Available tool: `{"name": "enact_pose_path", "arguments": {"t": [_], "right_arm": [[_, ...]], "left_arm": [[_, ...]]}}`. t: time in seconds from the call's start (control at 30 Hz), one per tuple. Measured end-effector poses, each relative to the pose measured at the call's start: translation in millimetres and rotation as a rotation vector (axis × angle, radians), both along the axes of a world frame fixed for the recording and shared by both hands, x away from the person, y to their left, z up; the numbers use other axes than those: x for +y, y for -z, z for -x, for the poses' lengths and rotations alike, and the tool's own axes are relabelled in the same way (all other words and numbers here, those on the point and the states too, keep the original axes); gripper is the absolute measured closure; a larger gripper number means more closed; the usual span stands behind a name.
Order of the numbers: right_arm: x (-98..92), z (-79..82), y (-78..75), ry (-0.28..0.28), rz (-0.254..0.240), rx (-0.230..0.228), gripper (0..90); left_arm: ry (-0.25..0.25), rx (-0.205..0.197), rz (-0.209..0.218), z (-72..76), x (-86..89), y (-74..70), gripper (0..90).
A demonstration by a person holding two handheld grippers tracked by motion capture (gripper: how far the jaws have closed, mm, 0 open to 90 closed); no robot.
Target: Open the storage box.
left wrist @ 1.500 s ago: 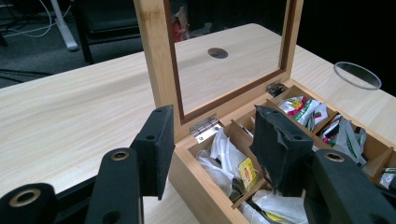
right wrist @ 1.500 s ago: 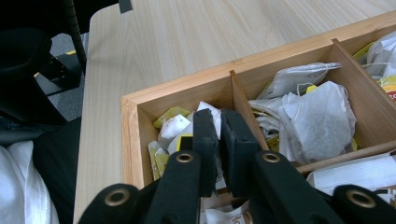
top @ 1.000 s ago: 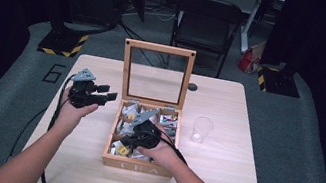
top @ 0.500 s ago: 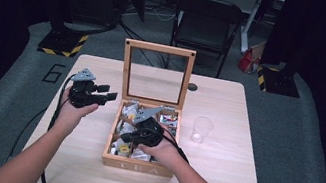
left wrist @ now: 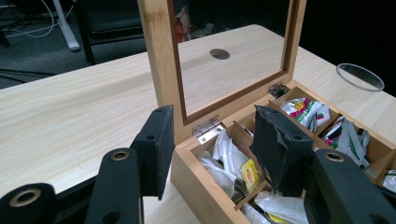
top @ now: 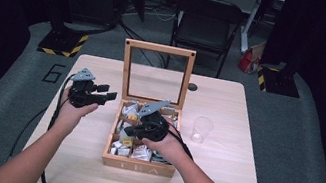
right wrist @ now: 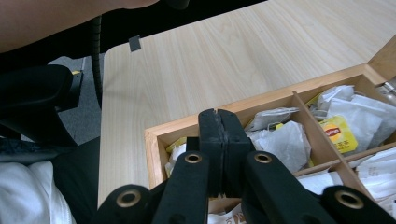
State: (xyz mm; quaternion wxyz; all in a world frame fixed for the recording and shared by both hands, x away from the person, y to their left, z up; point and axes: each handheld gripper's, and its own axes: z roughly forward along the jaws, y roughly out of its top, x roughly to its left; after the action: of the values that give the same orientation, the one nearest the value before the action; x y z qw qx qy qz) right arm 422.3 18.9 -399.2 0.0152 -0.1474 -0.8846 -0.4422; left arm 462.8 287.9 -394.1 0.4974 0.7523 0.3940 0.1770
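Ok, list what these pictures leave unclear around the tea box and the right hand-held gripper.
- Right hand-held gripper, right gripper view: jaws pressed together; whether a tea bag is pinched is hidden behind them.
- Tea box, high view: middle compartments covered by the hand.
- Tea bags, high view: labels too small to read.

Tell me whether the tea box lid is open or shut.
Open: the lid stands upright on its hinges behind the tea box, leaving the tea bags uncovered.

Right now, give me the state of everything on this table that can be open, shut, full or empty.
Wooden tea box: lid open, upright.
Compartments: hold tea bags.
Plastic cup: upright, looks empty.
Left tool: open, nothing between the jaws.
Right tool: shut; whether it pinches anything I cannot tell.
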Motion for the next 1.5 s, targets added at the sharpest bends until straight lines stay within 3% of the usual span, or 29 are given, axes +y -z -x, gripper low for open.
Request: {"name": "enact_pose_path", "arguments": {"t": [0.73, 1.1, 1.5], "right_arm": [[-16.1, -3.9, -15.2, 0.036, 0.003, -0.036, 89.8], [-34.4, -7.9, -21.3, 0.085, 0.007, -0.032, 89.7], [-68.2, -13.3, -33.0, 0.159, 0.000, -0.068, 89.8]], "left_arm": [[0.004, -0.002, -0.009, 0.1, 0.2, -4.2, 48.3], [0.004, -0.001, -0.012, 0.3, -0.8, -4.1, 48.3], [-0.002, -0.006, -0.008, 0.5, 0.4, -5.4, 48.3]]}}
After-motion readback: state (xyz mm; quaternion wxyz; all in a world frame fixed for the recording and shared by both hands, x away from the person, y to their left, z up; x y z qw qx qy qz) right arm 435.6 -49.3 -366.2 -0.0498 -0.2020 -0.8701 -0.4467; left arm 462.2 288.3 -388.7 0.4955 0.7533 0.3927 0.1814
